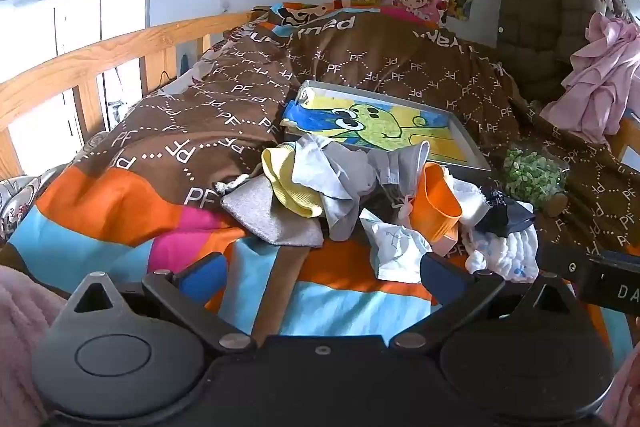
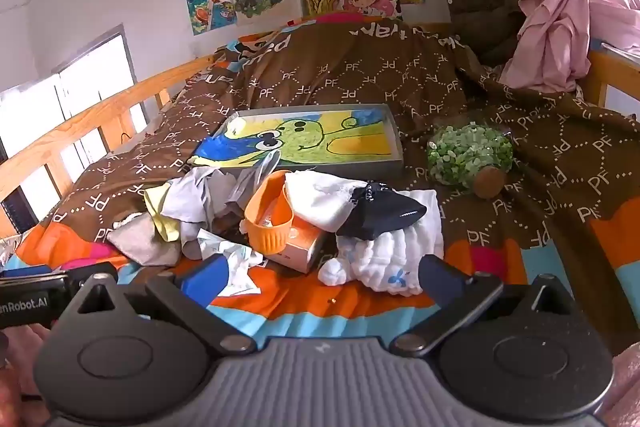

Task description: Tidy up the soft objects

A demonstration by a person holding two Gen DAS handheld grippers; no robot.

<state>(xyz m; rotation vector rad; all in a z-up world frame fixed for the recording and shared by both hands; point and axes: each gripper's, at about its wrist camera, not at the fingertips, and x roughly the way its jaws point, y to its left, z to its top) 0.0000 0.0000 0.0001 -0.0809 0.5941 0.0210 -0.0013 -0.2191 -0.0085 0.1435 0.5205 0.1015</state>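
Note:
A heap of soft items lies on the brown and orange blanket point(image 1: 192, 131). It holds a grey pouch point(image 1: 272, 215), a yellow cloth point(image 1: 288, 183), a pale grey garment point(image 1: 340, 179), a white printed cloth point(image 1: 396, 247), a dark navy cloth point(image 2: 380, 215) and a white quilted cloth point(image 2: 384, 259). An orange ribbed cup point(image 2: 268, 223) rests on an orange box point(image 2: 300, 247) in the heap. My left gripper point(image 1: 320, 275) is open in front of the heap, holding nothing. My right gripper point(image 2: 320, 279) is open too, and the printed cloth point(image 2: 236, 267) lies by its left finger.
Behind the heap lies a grey tray point(image 2: 394, 131) lined with a frog drawing. A green bead bottle with a cork point(image 2: 468, 155) lies to the right. A pink garment point(image 2: 560, 15) and an olive quilted jacket point(image 1: 552, 7) hang at the back right. A wooden rail point(image 1: 100, 59) runs along the left.

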